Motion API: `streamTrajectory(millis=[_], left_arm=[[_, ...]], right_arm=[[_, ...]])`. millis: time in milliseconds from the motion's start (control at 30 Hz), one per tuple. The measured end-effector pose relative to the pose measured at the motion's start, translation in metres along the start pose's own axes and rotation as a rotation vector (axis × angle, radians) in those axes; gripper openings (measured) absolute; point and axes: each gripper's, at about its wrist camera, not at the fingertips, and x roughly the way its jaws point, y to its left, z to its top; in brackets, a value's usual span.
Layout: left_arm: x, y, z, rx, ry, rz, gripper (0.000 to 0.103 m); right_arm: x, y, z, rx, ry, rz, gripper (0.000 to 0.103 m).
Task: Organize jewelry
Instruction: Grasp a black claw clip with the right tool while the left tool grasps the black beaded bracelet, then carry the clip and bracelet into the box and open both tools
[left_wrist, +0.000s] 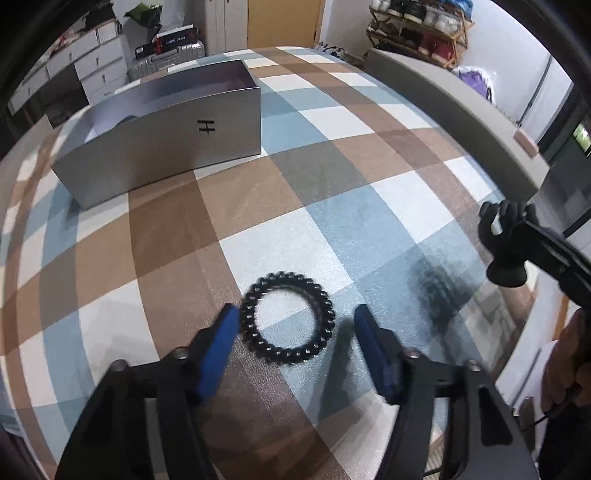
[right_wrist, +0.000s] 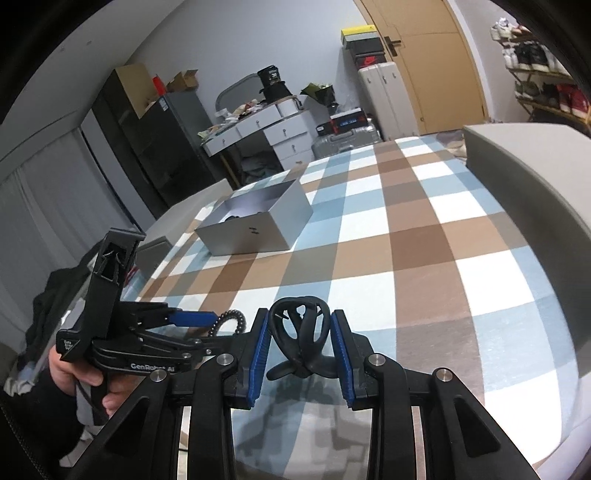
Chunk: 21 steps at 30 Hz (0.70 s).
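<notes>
Left wrist: coiled bracelet (left_wrist: 287, 318) between spread fingers (left_wrist: 373, 343).

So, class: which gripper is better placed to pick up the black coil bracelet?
Left. The left gripper is open with the coil bracelet lying between its fingers; the right gripper is occupied, straddling the black hand-shaped stand.

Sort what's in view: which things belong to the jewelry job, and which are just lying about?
Job: black coil bracelet between the open left gripper; hand-shaped stand between the right gripper; silver box.

Lying about: suitcases, white drawers, shoe rack.
</notes>
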Motion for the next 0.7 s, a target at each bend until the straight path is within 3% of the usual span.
streamTrajectory(millis=[200, 700], left_arm=[[-0.002, 0.000, -0.003, 0.005, 0.008, 0.021, 0.038], [-0.010, 0.016, -0.003, -0.058, -0.030, 0.022, 0.037]], right_arm=[[-0.003, 0.004, -0.001, -0.015, -0.024, 0.007, 0.032], [0.006, 0.015, 0.013, -0.018, -0.037, 0.076, 0.032]])
